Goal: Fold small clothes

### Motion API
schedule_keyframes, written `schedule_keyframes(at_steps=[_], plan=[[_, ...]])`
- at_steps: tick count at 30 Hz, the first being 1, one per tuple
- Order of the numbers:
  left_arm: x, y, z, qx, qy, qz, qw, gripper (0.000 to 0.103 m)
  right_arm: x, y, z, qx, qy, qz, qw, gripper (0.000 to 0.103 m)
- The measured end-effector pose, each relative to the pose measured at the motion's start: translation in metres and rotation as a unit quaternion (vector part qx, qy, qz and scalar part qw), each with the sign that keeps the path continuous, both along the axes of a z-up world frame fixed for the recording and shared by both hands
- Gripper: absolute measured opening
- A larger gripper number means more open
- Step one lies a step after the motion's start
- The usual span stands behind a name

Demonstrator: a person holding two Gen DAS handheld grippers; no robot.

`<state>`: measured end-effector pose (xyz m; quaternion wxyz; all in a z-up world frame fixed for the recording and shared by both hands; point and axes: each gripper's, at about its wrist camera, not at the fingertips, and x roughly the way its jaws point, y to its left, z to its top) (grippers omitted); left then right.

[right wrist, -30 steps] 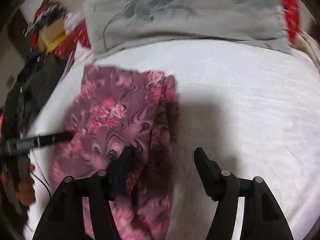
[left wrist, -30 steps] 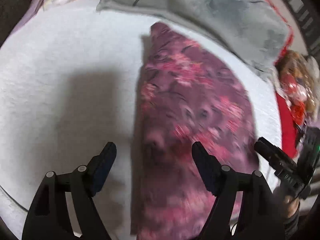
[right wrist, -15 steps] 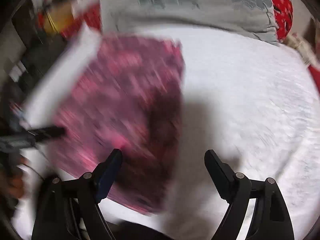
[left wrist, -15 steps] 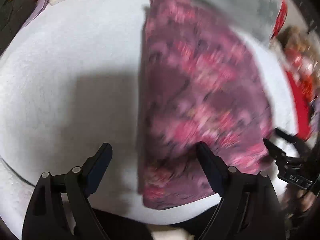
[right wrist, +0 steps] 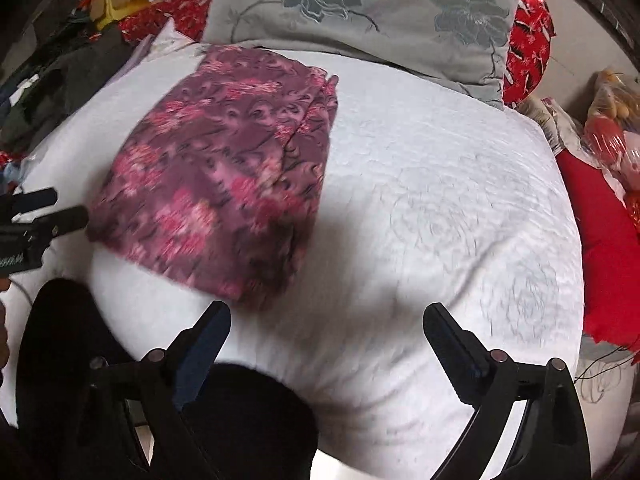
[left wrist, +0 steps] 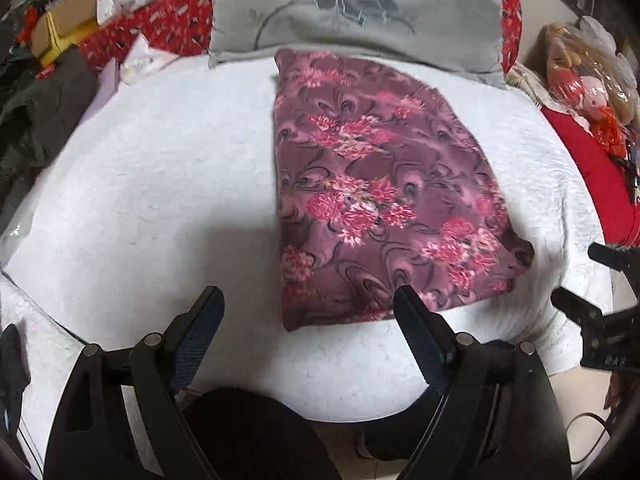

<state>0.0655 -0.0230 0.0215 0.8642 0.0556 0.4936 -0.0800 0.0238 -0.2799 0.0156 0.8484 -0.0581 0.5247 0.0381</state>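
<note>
A folded purple floral garment [left wrist: 384, 200] lies flat on a white quilted bedspread [left wrist: 160, 184], its long axis running from the near edge of the bed toward the grey flowered pillow [left wrist: 360, 8] at the far side. The left gripper [left wrist: 308, 320] hangs above the near edge with its jaws spread wide and nothing between them; they have just been opening. Its right-hand finger [left wrist: 420, 336] sits just short of the cloth's near hem, so the garment lies ahead of this gripper and a little to the right. The right gripper [right wrist: 326, 332] is likewise wide apart and empty, its jaws also just opened; in the right wrist view the garment [right wrist: 224, 184] lies ahead and to the left, its near corner close to the left-hand finger [right wrist: 204, 340]. Each tool shows at the margin of the other's view, the right one [left wrist: 600, 320] at the cloth's right side and the left one [right wrist: 36, 220] at its left. Neither touches the fabric. Judged from this layout, the piece looks narrowed lengthwise, and a further fold would bring the near hem toward the far end; both grippers stand about equally close to that hem, one at each corner. Red patterned bedding [right wrist: 528, 40] and a bagged toy [left wrist: 588, 80] crowd the edges.
</note>
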Motion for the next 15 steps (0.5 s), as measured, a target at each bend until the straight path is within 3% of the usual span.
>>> schedule_keyframes(at_steps=[7,15], plan=[[-0.023,0.0,0.004,0.016,-0.041,0.002,0.999,0.088,-0.035,0.009,0.015,-0.021,-0.044,-0.017,0.999,0.102],[-0.04,-0.002,0.01,0.026,-0.061,0.005,0.9978,0.088,-0.042,0.015,0.026,-0.023,-0.066,-0.04,0.997,0.102]])
